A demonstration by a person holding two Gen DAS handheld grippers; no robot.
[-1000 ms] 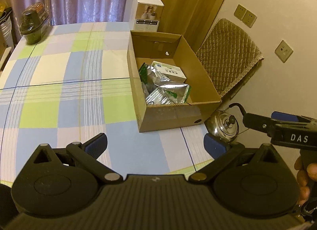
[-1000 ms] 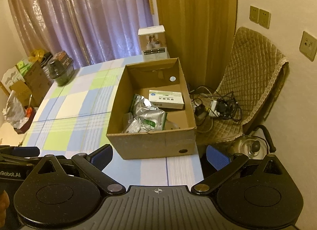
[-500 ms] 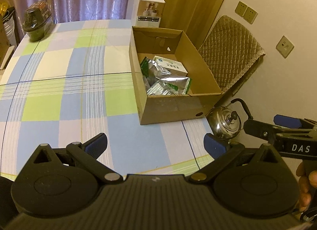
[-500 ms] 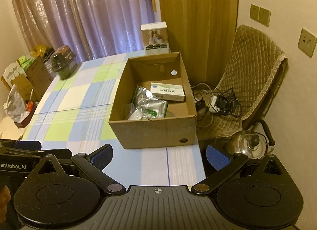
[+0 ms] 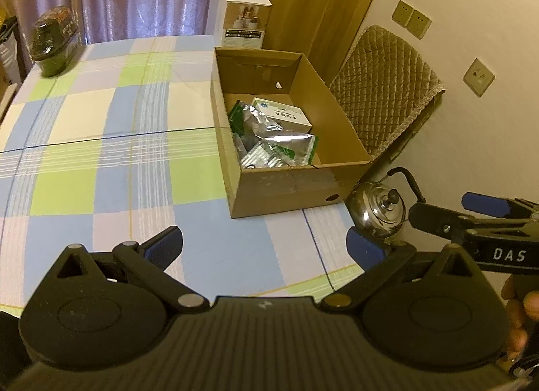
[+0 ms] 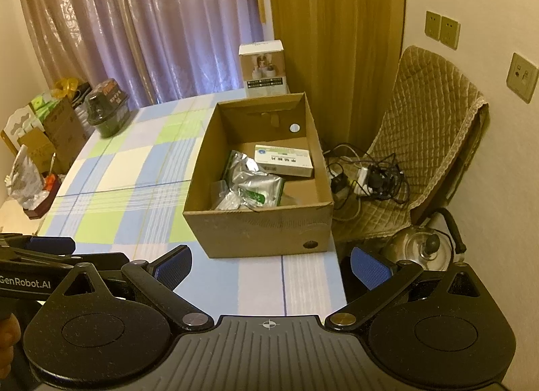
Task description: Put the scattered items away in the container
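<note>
Both grippers are empty and held back from the work; the left gripper (image 5: 264,244) has its jaws spread wide with nothing between its blue pads but checked cloth, and the right gripper (image 6: 271,266) is spread just as wide, also holding and touching nothing.

From the left wrist view the cardboard box (image 5: 286,185) sits at about one o'clock from the jaws, near the right edge of the table (image 5: 101,155); from the right wrist view it lies close to twelve o'clock. Inside it lie silver foil pouches (image 6: 259,185) at the near end and a white carton (image 6: 284,160) toward the far end, at about one o'clock of the pouches.

Judging by this, the gathering looks nearly or wholly done: the cloth around the box shows no loose small items. What remains on the table stands well apart: a dark lidded jar (image 5: 54,44) at eleven o'clock in the far corner, and a white product box (image 5: 244,24) upright just beyond the cardboard box at twelve o'clock; whether either counts as scattered I cannot tell.

If one does, the next move calls for a long forward reach with the jaws kept wide; otherwise a simple retreat.
</note>
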